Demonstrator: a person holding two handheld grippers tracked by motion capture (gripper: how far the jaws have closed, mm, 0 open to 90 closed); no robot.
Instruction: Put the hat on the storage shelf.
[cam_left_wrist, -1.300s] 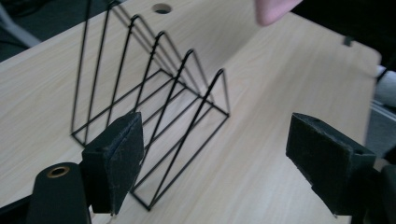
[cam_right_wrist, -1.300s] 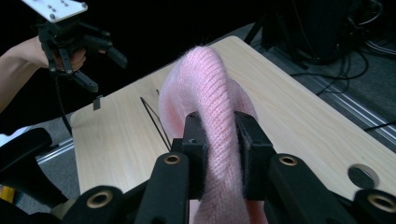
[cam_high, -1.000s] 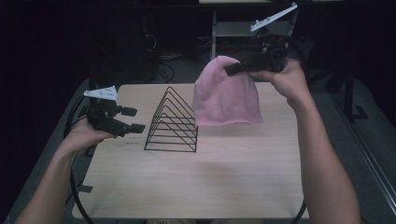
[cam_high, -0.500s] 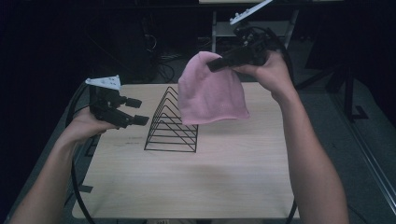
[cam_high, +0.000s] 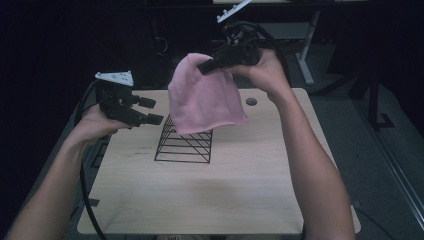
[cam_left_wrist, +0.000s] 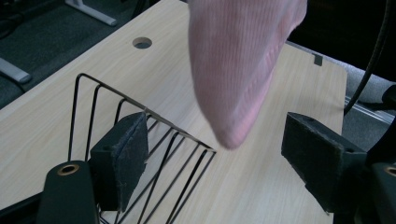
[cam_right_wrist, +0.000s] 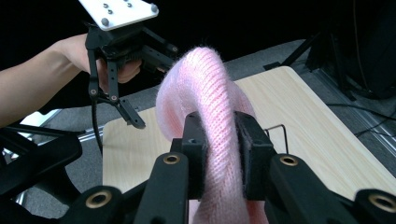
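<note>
A pink knit hat (cam_high: 205, 102) hangs in the air over the black wire rack (cam_high: 184, 145) and hides the rack's top from above. My right gripper (cam_high: 205, 66) is shut on the hat's crown; the knit bulges between its pads (cam_right_wrist: 217, 140). My left gripper (cam_high: 150, 111) hovers left of the rack at the hat's side. Its jaws have just been closing a little but still stand wide, with nothing pressed between them (cam_left_wrist: 215, 126). The hat's lower end (cam_left_wrist: 238, 93) dangles ahead of them above the rack's wires (cam_left_wrist: 116, 94).
The light wooden table (cam_high: 250, 190) has a round cable hole (cam_high: 251, 101) near its far right edge. Black cables trail from both grippers. The floor around is dark, with desk legs behind.
The right hand has carried the hat leftward, from beside the rack to over it. The left gripper has risen slightly and its jaws have narrowed a touch.
</note>
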